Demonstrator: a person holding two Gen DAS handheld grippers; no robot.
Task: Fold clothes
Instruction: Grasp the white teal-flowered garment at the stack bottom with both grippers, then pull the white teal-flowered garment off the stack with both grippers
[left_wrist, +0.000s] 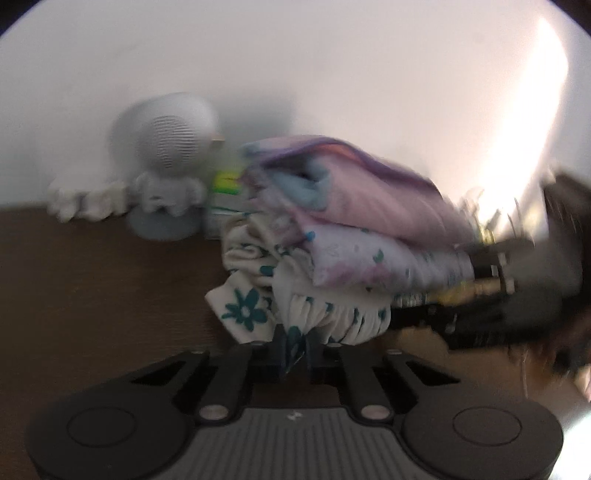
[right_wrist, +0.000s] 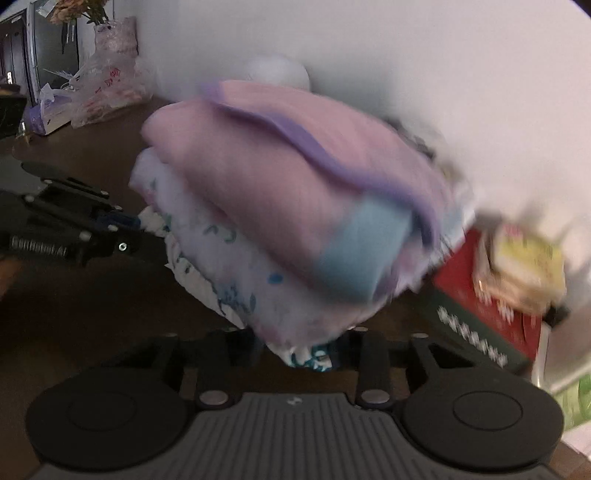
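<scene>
A stack of folded clothes (left_wrist: 351, 236) fills the middle of both views, blurred by motion. On top lies a pink garment (right_wrist: 280, 173) with purple trim and a blue patch. Under it is a pale lilac printed piece (right_wrist: 266, 280), and at the bottom a white garment with teal flowers (left_wrist: 247, 310). My left gripper (left_wrist: 295, 350) is shut on the near edge of the white floral garment. My right gripper (right_wrist: 308, 356) is shut on the same bottom layer from the other side. Each gripper shows in the other's view, the right gripper (left_wrist: 480, 291) and the left gripper (right_wrist: 107, 225). Whether the stack rests on the table cannot be told.
The brown table (left_wrist: 92, 280) runs to a white wall. A white round fan-like figure (left_wrist: 168, 166), small white objects (left_wrist: 85, 203) and a green-yellow box (left_wrist: 225, 184) stand behind the stack. A red box (right_wrist: 487, 306) with a yellow packet (right_wrist: 524, 266) sits right; plastic bags (right_wrist: 107, 92) far left.
</scene>
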